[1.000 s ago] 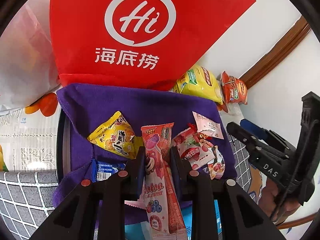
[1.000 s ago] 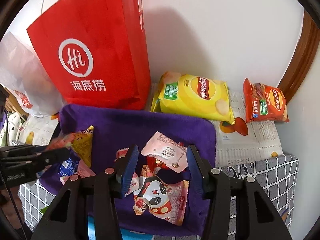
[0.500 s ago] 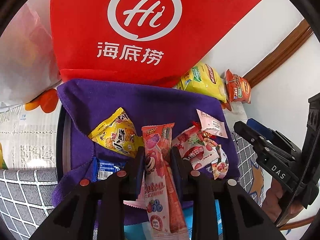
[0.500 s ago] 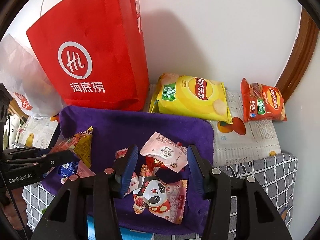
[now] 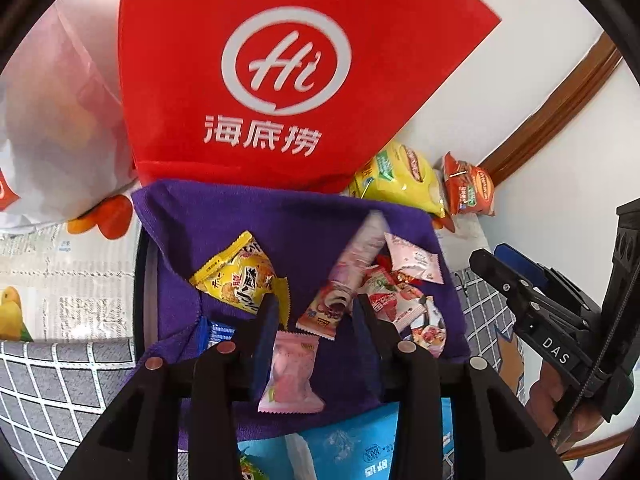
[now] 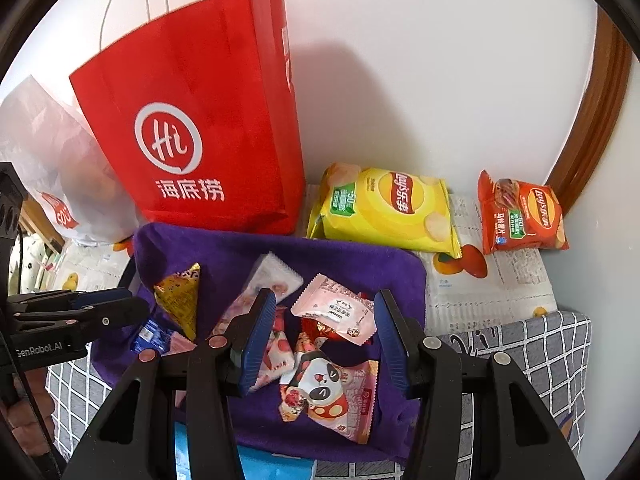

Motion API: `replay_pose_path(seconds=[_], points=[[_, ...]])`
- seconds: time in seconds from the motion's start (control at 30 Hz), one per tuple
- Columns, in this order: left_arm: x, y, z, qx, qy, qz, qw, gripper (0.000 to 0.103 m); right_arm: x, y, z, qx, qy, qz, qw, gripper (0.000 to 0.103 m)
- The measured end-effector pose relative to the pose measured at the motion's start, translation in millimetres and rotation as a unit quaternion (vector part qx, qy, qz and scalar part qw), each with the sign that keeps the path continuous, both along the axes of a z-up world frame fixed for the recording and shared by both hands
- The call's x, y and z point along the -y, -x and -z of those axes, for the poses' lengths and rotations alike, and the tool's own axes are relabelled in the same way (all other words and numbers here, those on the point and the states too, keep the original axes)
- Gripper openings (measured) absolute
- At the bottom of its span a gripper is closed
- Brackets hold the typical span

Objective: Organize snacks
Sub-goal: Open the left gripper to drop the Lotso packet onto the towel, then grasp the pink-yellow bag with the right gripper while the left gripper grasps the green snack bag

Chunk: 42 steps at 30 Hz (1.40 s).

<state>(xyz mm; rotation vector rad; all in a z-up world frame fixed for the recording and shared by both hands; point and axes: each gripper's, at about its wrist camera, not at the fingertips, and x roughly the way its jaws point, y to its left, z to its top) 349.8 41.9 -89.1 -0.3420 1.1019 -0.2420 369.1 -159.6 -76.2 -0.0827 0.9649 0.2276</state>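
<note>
The long pink-and-white snack packet lies blurred and slanted on the purple towel, just beyond the tips of the left gripper, towards the towel's right half. That gripper's jaws have just been opening and now stand spread with nothing pinched; a small pink wrapped sweet lies on the towel below the gap between them. The left gripper points steeply down at the towel's near edge. The right gripper hovers over the right part of the towel, jaws apart and pressing on nothing, with a pink square sachet and a panda-printed pink packet showing between its fingers. A hand grips its handle, marked "DAS"; the left one reads "GenRobot.AI". A yellow crinkled snack bag lies near the towel's left edge. Behind stands a red paper bag printed "Hi 海底捞", beside a yellow Lay's crisp bag and a red Lay's crisp bag.
</note>
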Motion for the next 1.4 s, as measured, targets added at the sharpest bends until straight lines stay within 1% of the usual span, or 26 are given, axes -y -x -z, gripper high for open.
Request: replay_pose_path(seconds=[0.1, 0.2, 0.37, 0.57, 0.67, 0.73, 0.83, 0.9, 0.97, 1.03, 1.17, 1.27, 1.4], points=[[-4.1, 4.3, -8.9, 0.011, 0.000, -0.004, 0.9999, 0.038, 0.9, 6.4, -7.5, 0.008, -0.009, 0.004, 1.000, 0.052], [-8.6, 9.2, -17.8, 0.022, 0.003, -0.007, 0.9997, 0.038, 4.3, 18.6, -11.0, 0.018, -0.021, 0.011, 1.000, 0.055], [-13.1, 17.5, -31.1, 0.035, 0.017, -0.006, 0.9992, 0.038, 14.0, 39.6, -11.5, 0.020, -0.002, 0.022, 1.000, 0.055], [-6.2, 35.4, -54.9, 0.063, 0.033, 0.013, 0.9974, 0.038, 41.5, 79.1, -23.9, 0.034, -0.021, 0.042, 0.998, 0.055], [-1.5, 43.5, -66.3, 0.079, 0.036, 0.023, 0.9960, 0.039, 51.5, 101.9, -30.2, 0.033, -0.016, 0.047, 0.998, 0.055], [0.0, 50.3, -73.1, 0.089, 0.038, 0.023, 0.9950, 0.042, 58.0, 117.7, -32.1, 0.030, -0.016, 0.050, 0.998, 0.055], [2.5, 62.5, -75.8, 0.087, 0.038, 0.024, 0.9952, 0.042, 66.9, 139.9, -31.7, 0.028, -0.017, 0.058, 0.998, 0.055], [3.5, 72.4, -75.7, 0.084, 0.032, 0.029, 0.9955, 0.042, 72.8, 153.0, -30.3, 0.029, -0.023, 0.065, 0.997, 0.055], [4.3, 86.2, -76.8, 0.088, 0.009, 0.030, 0.9957, 0.042, 76.8, 163.6, -27.6, 0.028, -0.033, 0.066, 0.997, 0.055], [3.0, 96.8, -76.8, 0.088, -0.006, 0.029, 0.9957, 0.042, 78.6, 172.4, -24.0, 0.027, -0.037, 0.066, 0.997, 0.055], [-2.2, 121.6, -72.9, 0.087, -0.029, 0.029, 0.9954, 0.042, 71.3, 187.5, -12.2, 0.025, -0.019, 0.059, 0.998, 0.055], [-9.9, 137.4, -67.3, 0.081, -0.039, 0.019, 0.9957, 0.042, 63.1, 199.2, -3.2, 0.026, -0.011, 0.045, 0.999, 0.055], [-17.2, 151.3, -54.3, 0.067, -0.045, 0.007, 0.9967, 0.042, 52.3, 212.1, 11.2, 0.016, -0.009, 0.028, 0.999, 0.055]])
